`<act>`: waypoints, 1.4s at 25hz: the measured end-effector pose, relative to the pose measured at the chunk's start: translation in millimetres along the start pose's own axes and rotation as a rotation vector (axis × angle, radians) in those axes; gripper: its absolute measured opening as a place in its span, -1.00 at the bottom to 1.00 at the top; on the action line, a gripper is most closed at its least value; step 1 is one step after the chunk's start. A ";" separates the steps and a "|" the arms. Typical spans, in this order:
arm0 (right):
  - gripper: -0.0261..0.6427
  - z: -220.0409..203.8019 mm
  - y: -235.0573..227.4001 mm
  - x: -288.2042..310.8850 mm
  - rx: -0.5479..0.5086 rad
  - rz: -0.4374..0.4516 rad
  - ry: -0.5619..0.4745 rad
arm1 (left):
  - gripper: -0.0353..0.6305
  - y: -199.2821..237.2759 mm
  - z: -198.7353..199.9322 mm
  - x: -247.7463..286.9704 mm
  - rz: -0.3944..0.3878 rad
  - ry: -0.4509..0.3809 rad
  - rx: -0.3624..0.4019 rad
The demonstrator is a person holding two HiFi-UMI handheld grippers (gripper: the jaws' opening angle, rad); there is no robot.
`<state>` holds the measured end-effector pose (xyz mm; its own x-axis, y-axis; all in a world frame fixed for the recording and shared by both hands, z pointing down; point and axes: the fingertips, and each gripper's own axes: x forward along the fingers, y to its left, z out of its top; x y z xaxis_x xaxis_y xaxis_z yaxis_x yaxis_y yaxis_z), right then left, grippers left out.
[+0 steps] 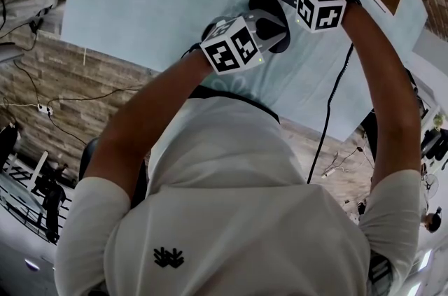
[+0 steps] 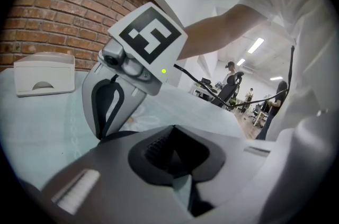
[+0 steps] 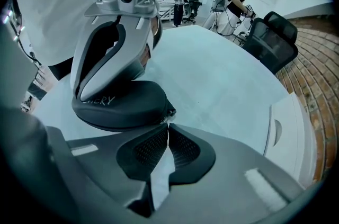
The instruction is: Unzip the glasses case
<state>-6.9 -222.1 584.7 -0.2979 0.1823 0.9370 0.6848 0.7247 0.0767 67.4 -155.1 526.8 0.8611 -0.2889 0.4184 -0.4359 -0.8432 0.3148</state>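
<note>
the pale blue desk ran wide under the person's raised arms, with both tools brought in close together above it. the black glasses case was between them, lifted clear of the desk as far as i could judge, and looked zipped shut all round. the left claw was clamped across the body of the case from above. the right claw had its jaws pressed together at the case's near end, and they seemed to pinch the small zip pull right at their tips.

to my eye the unzipping had hardly begun. the pull ought to be drawn along the line of the zip, following the curve of the case's end, not tugged straight out, since so thin a tab would likely slip from the tips. the left claw would need to hold firm and turn the case a little as the pull rounded the corner, so the seam stayed taut.
</note>
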 end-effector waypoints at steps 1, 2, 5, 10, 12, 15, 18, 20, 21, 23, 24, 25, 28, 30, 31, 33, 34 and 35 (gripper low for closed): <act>-0.90 0.0 0.0 0.2 0.009 -0.001 -0.006 | -0.73 -0.1 -0.2 0.0 0.001 0.000 0.001; -0.89 -0.2 -0.1 0.1 0.019 -0.005 -0.012 | -0.73 -0.3 -0.3 0.1 0.001 0.000 0.002; -0.87 -1.8 -1.3 -0.4 0.069 -0.027 -0.033 | -0.73 -0.6 -0.1 -0.3 0.002 0.000 0.002; -0.87 -19.4 -6.9 0.9 0.235 -0.124 -0.032 | -0.72 -0.4 0.6 -0.3 0.023 0.014 0.017; -0.87 -30.0 -8.9 -2.4 0.344 -0.189 -0.040 | -0.72 -0.2 1.2 0.6 0.044 0.030 0.031; -0.88 -44.9 -0.6 -12.7 0.491 -0.278 -0.057 | -0.72 -4.4 2.4 1.5 0.066 0.046 0.041; -0.88 -59.9 24.0 -23.2 0.648 -0.337 -0.073 | -0.72 -7.3 5.8 -1.0 0.090 0.053 0.045; -0.90 -68.2 41.2 -33.7 0.762 -0.382 -0.089 | -0.72 -7.4 9.2 -4.3 0.117 0.056 0.052; -0.90 -71.3 50.4 -39.1 0.818 -0.405 -0.104 | -0.72 -7.9 10.7 -5.8 0.130 0.057 0.054; -0.91 -75.8 72.9 -48.3 0.910 -0.449 -0.144 | -0.72 -10.7 14.2 -7.8 0.154 0.056 0.052; -0.90 -76.2 85.0 -53.0 0.945 -0.469 -0.166 | -0.72 -13.1 16.9 -8.6 0.164 0.052 0.050; -0.90 -74.5 96.7 -58.1 0.974 -0.488 -0.189 | -0.72 -15.7 20.4 -9.9 0.174 0.045 0.048; -0.91 -58.4 131.1 -72.2 1.038 -0.533 -0.272 | -0.72 -27.2 29.2 -18.6 0.210 0.025 0.037; -0.91 -42.4 152.5 -78.3 1.074 -0.554 -0.345 | -0.72 -37.3 33.1 -27.1 0.232 0.016 0.036; -0.91 -35.2 161.9 -80.6 1.091 -0.564 -0.378 | -0.72 -41.9 34.7 -31.7 0.243 0.013 0.040; -0.91 -23.3 179.6 -83.1 1.122 -0.583 -0.415 | -0.72 -49.2 34.9 -41.2 0.265 0.008 0.046; -0.92 -17.7 187.7 -83.4 1.136 -0.592 -0.416 | -0.72 -52.2 33.5 -46.2 0.272 0.007 0.046; -0.92 -11.3 195.0 -83.5 1.147 -0.599 -0.412 | -0.72 -55.8 32.6 -51.3 0.274 0.003 0.042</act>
<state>159.0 -103.6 525.2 -0.6660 -0.3164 0.6756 -0.4932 0.8662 -0.0805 56.1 -108.0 460.0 0.7117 -0.5076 0.4856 -0.6414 -0.7516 0.1543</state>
